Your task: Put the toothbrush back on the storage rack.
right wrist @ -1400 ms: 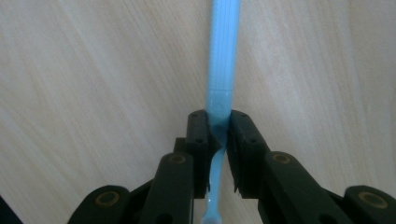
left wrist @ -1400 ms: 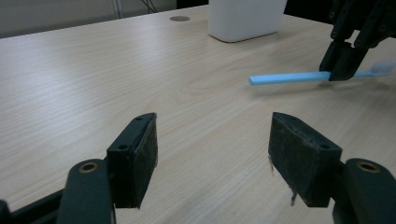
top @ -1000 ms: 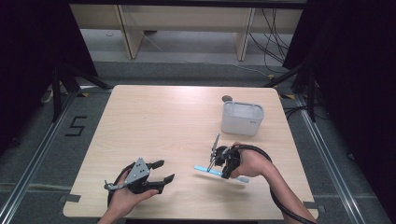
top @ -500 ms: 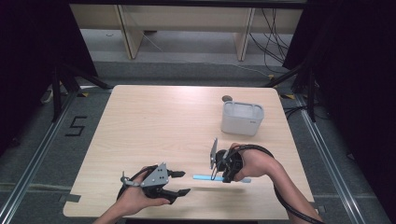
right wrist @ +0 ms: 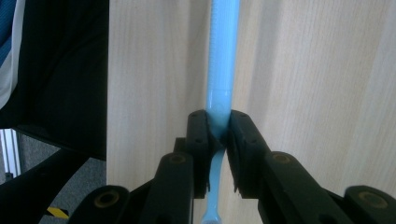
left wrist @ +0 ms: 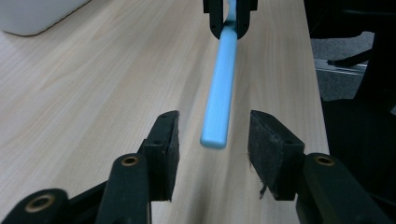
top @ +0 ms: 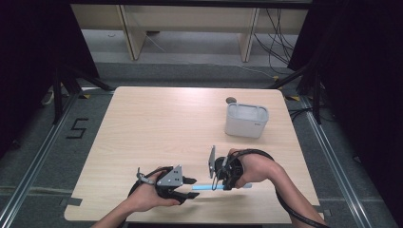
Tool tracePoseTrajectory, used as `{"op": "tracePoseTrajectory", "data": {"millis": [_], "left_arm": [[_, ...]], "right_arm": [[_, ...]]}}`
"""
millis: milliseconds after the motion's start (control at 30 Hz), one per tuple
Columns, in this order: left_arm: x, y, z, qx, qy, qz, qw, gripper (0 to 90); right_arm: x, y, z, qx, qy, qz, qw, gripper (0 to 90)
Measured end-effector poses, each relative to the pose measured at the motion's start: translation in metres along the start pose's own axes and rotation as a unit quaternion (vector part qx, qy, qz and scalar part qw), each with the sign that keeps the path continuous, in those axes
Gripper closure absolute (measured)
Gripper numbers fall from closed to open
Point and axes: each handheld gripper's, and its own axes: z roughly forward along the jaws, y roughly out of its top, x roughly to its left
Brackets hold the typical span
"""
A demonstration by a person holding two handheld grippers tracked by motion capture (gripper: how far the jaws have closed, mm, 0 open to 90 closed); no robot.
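Near the bench's front edge, the right hand-held gripper is clamped on a blue stick. Its long axis runs along that edge, free end pointing between the spread-apart jaws of the left hand-held gripper.

Even overhead light brightens the table, surroundings dark; close-up jaws slightly blurred.

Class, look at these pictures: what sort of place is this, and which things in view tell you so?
Probably a lab or recording studio rather than a home: a bare wooden table ringed by black curtains, loose cables on the floor, and a taped number marker beside the table.
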Motion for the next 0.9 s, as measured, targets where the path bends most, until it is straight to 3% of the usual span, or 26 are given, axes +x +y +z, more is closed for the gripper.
{"op": "tracePoseTrajectory", "data": {"millis": [33, 67, 167, 233, 300, 367, 433, 533, 567, 633, 667, 700, 767, 867, 900], "left_arm": [[0.0, 0.0, 0.001, 0.002, 0.002, 0.002, 1.0, 55.0], [0.002, 0.001, 0.001, 0.008, -0.001, 0.01, 0.9999, 57.4], [0.001, 0.001, 0.004, 0.007, -0.011, 0.005, 0.9999, 61.0], [0.001, 0.001, 0.004, 0.009, -0.015, 0.01, 0.9998, 62.0], [0.001, 0.002, 0.005, 0.01, -0.023, 0.013, 0.9996, 63.8], [0.001, 0.002, 0.006, 0.014, -0.03, 0.021, 0.9992, 65.6], [0.0, 0.003, 0.008, 0.013, -0.037, 0.022, 0.999, 67.1], [-0.001, 0.004, 0.009, 0.015, -0.049, 0.027, 0.9983, 68.5], [-0.001, 0.004, 0.009, 0.016, -0.047, 0.026, 0.9984, 69.3], [0.0, 0.003, 0.01, 0.014, -0.049, 0.025, 0.9984, 71.4], [0.0, 0.003, 0.01, 0.015, -0.049, 0.026, 0.9983, 72.2], [0.0, 0.002, 0.01, 0.013, -0.049, 0.024, 0.9984, 72.9], [0.001, 0.002, 0.011, 0.022, -0.049, 0.032, 0.9981, 74.6], [0.0, 0.002, 0.011, 0.022, -0.045, 0.026, 0.9984, 77.1], [0.001, 0.002, 0.011, 0.021, -0.043, 0.027, 0.9985, 77.2]], "right_arm": [[-0.001, 0.001, 0.0, 0.004, -0.004, -0.012, 0.9999, 79.6], [0.001, 0.003, 0.004, -0.012, 0.011, -0.004, 0.9999, 79.6], [0.0, 0.007, 0.006, -0.017, 0.011, -0.017, 0.9997, 79.6], [0.002, 0.007, 0.005, -0.01, 0.009, -0.004, 0.9999, 79.6], [0.0, 0.01, 0.004, 0.002, 0.003, -0.024, 0.9997, 79.6], [0.002, 0.012, 0.003, 0.009, 0.008, -0.017, 0.9998, 79.6], [-0.001, 0.012, 0.004, -0.001, 0.0, -0.043, 0.9991, 79.6], [0.001, 0.012, 0.004, -0.002, 0.005, -0.033, 0.9994, 79.6], [0.001, 0.013, 0.002, 0.009, 0.004, -0.037, 0.9993, 79.6], [0.002, 0.012, 0.004, -0.01, 0.005, -0.035, 0.9993, 79.6], [0.004, 0.01, 0.007, -0.029, 0.018, -0.015, 0.9993, 79.6], [0.004, 0.01, 0.007, -0.033, 0.022, -0.014, 0.9991, 79.6], [0.003, 0.011, 0.005, -0.031, 0.016, -0.028, 0.999, 79.6], [0.004, 0.011, 0.005, -0.027, 0.017, -0.024, 0.9992, 79.5], [0.002, 0.012, 0.006, -0.033, 0.016, -0.04, 0.9985, 79.6]]}}
